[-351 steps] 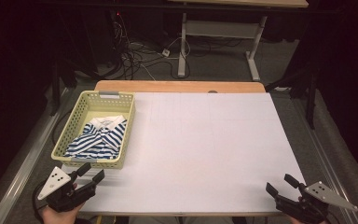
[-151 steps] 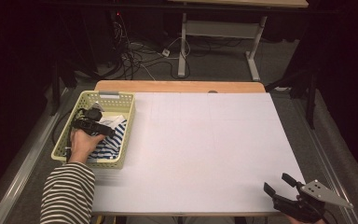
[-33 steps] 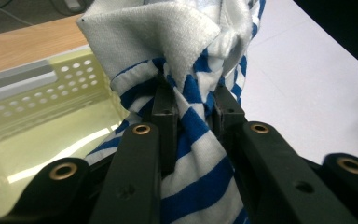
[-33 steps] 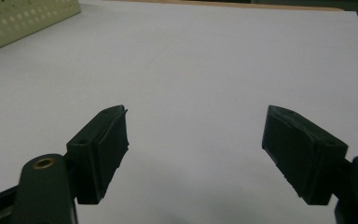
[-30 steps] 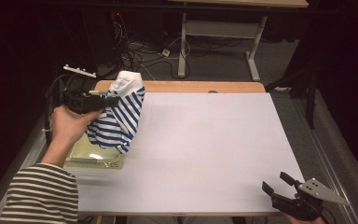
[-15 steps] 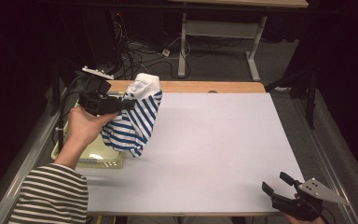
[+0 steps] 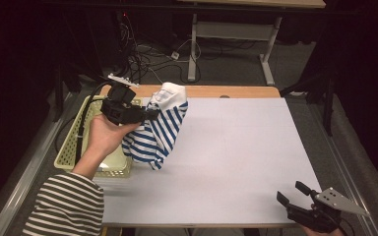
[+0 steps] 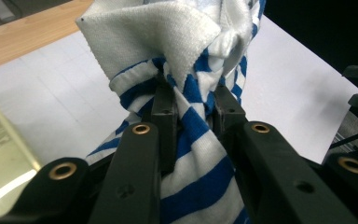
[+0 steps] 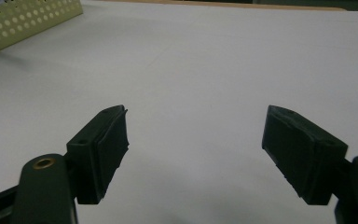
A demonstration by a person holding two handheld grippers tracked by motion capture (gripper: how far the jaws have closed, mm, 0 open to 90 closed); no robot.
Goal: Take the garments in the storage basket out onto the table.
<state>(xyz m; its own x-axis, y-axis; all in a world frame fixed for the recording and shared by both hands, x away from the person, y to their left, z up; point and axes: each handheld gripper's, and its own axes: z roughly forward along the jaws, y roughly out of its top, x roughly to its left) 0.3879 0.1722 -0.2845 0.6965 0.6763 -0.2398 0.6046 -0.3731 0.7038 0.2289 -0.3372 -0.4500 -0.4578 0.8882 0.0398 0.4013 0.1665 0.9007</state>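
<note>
A blue-and-white striped shirt (image 7: 158, 132) with a white collar hangs in the air over the left part of the white table (image 7: 236, 147). My left gripper (image 7: 150, 114) is shut on it just below the collar, and its lower end droops close to the tabletop. In the left gripper view the bunched striped shirt (image 8: 193, 126) is pinched between the two black jaws of my left gripper (image 8: 192, 105). My right gripper (image 7: 290, 193) rests at the table's near right corner, open. In the right gripper view nothing lies between the jaws of my right gripper (image 9: 196, 135).
A yellow perforated basket (image 7: 76, 147) stands at the table's left edge, partly behind the person's hand and striped sleeve; its corner (image 9: 23, 18) shows at the top left of the right gripper view. Cables and a desk frame lie on the floor beyond the table.
The left gripper has carried the hanging shirt rightward, off the basket and over the white tabletop. The right gripper has stayed in place.
</note>
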